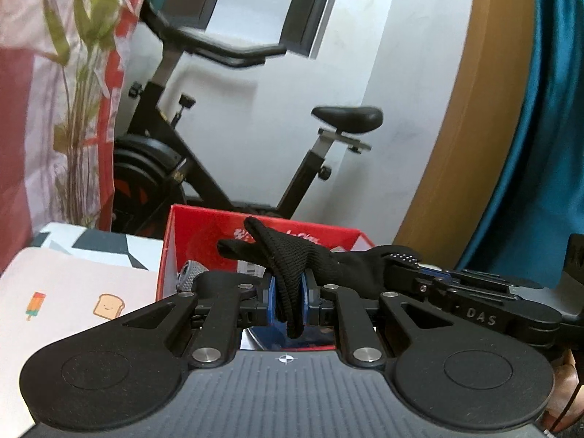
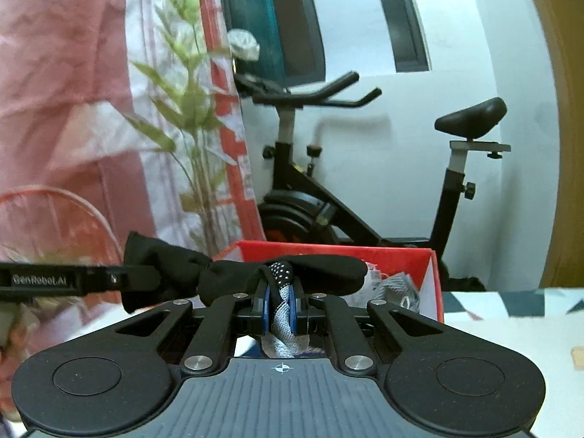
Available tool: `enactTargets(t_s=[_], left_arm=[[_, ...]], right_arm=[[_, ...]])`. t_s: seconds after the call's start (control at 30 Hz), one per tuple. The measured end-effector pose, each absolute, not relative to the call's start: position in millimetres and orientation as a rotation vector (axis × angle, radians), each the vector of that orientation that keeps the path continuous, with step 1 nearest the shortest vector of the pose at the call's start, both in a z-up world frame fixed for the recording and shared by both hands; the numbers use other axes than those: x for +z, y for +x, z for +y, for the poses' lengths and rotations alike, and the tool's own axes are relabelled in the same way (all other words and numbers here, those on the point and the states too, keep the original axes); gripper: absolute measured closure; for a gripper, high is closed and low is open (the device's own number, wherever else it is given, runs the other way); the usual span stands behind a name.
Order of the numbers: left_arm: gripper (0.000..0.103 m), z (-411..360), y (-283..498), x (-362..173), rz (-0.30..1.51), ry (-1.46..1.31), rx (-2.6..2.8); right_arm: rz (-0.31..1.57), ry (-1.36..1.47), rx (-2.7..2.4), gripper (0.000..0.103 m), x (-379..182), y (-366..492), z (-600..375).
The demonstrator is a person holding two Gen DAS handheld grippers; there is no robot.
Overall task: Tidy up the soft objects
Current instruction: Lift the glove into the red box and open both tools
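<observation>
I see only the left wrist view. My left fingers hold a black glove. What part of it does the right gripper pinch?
Observer: The right gripper pinches a grey-white knit part of the glove, just below a black band with white dots.
Operator: Is something in the right side of the red box?
Observer: Yes, grey fabric lies inside the red box, near its right wall.
</observation>
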State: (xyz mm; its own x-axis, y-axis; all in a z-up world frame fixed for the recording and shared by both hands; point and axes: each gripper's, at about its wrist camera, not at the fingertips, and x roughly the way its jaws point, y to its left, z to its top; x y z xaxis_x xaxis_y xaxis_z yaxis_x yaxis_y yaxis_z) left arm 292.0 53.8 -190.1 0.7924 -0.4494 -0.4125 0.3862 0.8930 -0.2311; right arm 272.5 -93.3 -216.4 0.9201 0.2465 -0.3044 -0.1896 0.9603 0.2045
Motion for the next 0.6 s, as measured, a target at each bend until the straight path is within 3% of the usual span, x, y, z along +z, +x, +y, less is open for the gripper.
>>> enactTargets(t_s=[0.23,0.6], left_arm=[[0.088,49.6,334.7,-212.5,0.556,-0.114,-0.426],[0.088,47.6,349.6,-224.8,0.596,-0.057,-0.418]], right_arm=[[0.474,0.082,0.19,0.094,-235.5,336.3,-83.4],[0.607,0.086,0.151,0.094,-262.5,369.9,-77.3]])
